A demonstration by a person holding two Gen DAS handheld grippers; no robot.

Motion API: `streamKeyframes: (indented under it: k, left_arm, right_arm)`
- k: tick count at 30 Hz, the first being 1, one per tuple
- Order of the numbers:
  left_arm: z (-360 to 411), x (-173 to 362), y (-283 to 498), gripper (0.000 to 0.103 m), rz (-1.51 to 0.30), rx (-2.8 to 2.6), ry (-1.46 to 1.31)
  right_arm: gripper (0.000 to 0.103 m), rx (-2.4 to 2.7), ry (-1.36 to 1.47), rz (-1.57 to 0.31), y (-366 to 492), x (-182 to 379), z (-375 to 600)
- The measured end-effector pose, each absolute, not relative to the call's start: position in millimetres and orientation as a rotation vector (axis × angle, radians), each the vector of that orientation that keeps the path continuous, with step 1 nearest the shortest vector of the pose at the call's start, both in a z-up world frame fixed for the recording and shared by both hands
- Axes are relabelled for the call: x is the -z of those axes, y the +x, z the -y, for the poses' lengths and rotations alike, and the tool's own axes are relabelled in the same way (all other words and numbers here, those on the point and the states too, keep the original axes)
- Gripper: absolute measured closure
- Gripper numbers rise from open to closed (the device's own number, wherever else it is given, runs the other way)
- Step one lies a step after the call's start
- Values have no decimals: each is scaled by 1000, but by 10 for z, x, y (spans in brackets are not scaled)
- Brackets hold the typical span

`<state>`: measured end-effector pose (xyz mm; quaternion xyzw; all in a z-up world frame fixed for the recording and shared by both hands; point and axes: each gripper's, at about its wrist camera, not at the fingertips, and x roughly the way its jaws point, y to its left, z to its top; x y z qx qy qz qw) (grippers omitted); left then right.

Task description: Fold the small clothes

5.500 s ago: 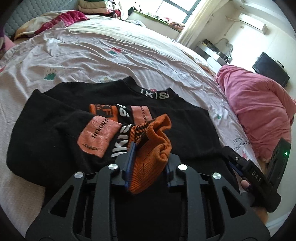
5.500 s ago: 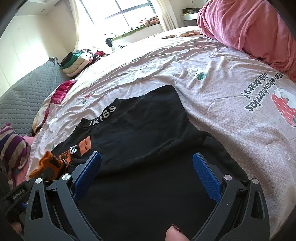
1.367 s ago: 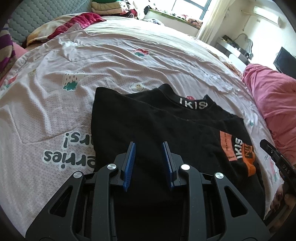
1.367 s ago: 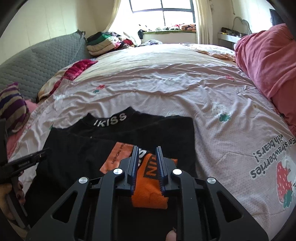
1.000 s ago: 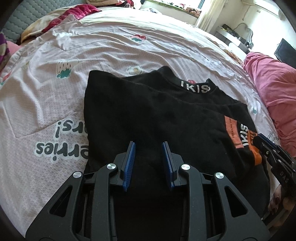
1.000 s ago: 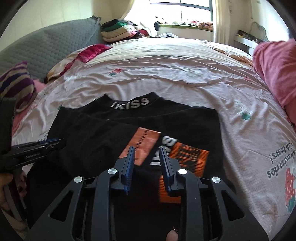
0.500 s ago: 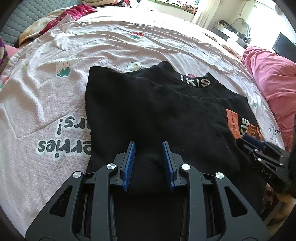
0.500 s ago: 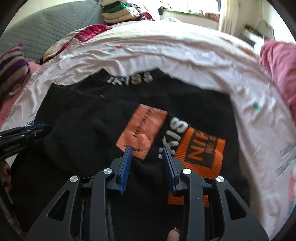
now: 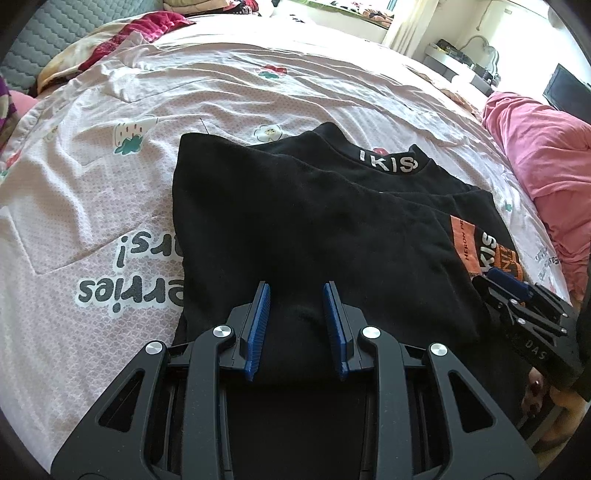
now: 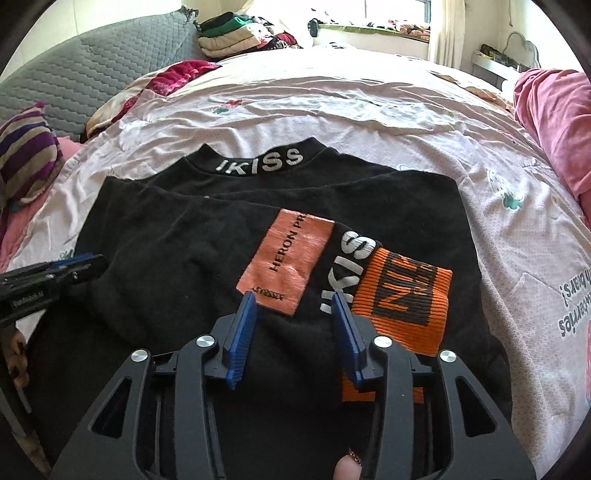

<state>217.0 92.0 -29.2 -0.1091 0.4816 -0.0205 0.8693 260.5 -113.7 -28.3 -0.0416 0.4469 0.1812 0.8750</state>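
Note:
A black sweater with an "IKISS" collar lies folded on the bed, one sleeve laid across its front. That sleeve's orange cuff rests flat just right of my right gripper. The right gripper's jaws are opening; they straddle black sleeve cloth without pressing on it. My left gripper sits at the sweater's near left edge, narrowly shut with a ridge of black cloth between its pads. Each gripper shows in the other's view: the right gripper and the left gripper.
The sweater lies on a pale pink printed bedsheet. A pink blanket is heaped at the right. A striped pillow lies at the left, with a grey quilted headboard and a stack of folded clothes behind.
My right gripper let go of the orange cuff, which now lies flat on the sweater, and its jaws spread wider. The left gripper kept its place and its gap.

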Motion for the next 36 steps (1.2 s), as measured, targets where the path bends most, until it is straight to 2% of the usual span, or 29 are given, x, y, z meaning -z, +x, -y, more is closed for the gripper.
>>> streamKeyframes:
  k: [7,17,19,20,23,24,26,29,31,32,36]
  left_arm:
    - [-913,250,2150,75,-1013,45,-225]
    - [-845,183,2093,55,-1018,59,-208]
    - [-839,167,2081,52,-1017,59,-207]
    - [-837,151,2070,45,-1014,63,-212]
    - [-839,111,2046,36,-1006,69,-224]
    - [-836,93,2032,32,-1002,65,-222]
    - [-842,58,2000,24,-992,53,-215]
    - [-878,11,1946,15,-978,43,-222]
    - [-902,-13,1916,14,-971,32,-219]
    - [-914,-21,1904,10,-968,27,-217]
    - [-947,-47,1862,10,-958,15,-216]
  right_arm:
    - [50,-371,-85,-905,2550,203,1130]
    - [31,-356,-57,-871,2485,39,1206]
    - [31,-362,-45,-870,2475,12,1226]
    - [31,-361,-41,-870,2469,2,1237]
    - [29,-358,-28,-868,2455,-33,1271]
    - [18,-358,-23,-866,2452,-39,1281]
    - [12,-357,-10,-852,2427,-67,1310]
    - [12,-356,1,-845,2403,-104,1334]
    - [11,-353,6,-837,2381,-127,1350]
    - [9,-353,8,-835,2374,-134,1357]
    - [8,-348,12,-825,2329,-171,1380]
